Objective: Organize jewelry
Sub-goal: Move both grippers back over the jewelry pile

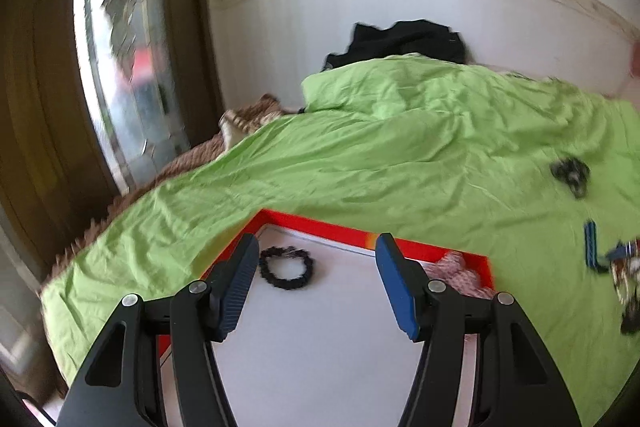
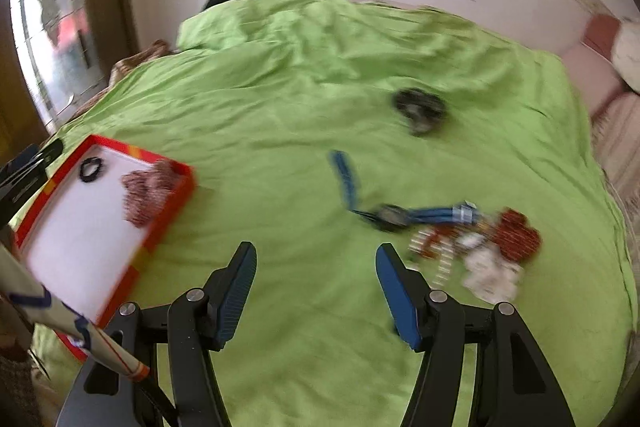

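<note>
A red-rimmed white tray (image 1: pixel 400 245) lies on the green bedsheet. It holds a black beaded bracelet (image 1: pixel 285 267) and a reddish-pink patterned piece (image 1: pixel 456 273). My left gripper (image 1: pixel 316 279) is open and empty above the tray, the bracelet just right of its left finger. In the right wrist view the tray (image 2: pixel 160 223) is at the left. My right gripper (image 2: pixel 316 287) is open and empty above the sheet. A blue watch (image 2: pixel 384 215), a pile of red and white jewelry (image 2: pixel 480 255) and a dark bracelet (image 2: pixel 418 107) lie ahead of it.
The green sheet (image 2: pixel 280 87) covers the bed. A black cloth (image 1: pixel 404 41) lies at the far edge against the white wall. A window (image 1: pixel 124 67) stands at the left. A brown blanket (image 1: pixel 180 163) shows along the bed's left side.
</note>
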A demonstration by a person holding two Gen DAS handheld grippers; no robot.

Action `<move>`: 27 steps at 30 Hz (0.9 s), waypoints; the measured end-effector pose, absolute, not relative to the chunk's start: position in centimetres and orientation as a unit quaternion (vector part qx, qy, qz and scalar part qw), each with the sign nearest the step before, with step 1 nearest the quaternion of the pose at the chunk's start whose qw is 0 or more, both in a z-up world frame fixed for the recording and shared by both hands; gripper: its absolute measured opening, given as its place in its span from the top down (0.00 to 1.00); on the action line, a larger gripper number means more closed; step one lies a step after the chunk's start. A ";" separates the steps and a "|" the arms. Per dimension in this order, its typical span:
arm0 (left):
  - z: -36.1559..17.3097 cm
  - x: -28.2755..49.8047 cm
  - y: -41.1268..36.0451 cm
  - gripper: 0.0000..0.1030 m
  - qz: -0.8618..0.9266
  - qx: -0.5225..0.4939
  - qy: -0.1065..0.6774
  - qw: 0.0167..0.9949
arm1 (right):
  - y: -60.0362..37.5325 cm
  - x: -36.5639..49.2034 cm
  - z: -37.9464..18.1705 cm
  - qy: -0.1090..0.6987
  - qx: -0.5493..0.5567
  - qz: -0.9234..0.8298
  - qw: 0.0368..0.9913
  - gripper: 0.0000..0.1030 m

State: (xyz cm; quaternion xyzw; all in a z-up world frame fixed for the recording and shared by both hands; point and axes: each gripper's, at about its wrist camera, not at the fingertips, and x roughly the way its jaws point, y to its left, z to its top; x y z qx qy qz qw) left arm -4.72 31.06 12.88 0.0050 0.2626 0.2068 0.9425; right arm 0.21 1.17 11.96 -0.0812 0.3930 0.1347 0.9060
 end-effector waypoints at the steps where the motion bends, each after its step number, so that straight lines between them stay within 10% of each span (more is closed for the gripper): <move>1: 13.0 -4.9 29.9 0.42 0.201 0.020 0.260 0.944 | -0.1 0.1 12.0 0.392 -0.077 0.127 0.908 0.36; 27: 9.6 -4.8 10.9 0.40 -0.060 -0.043 0.410 0.909 | -24.6 2.9 8.6 0.382 0.107 0.021 0.918 0.34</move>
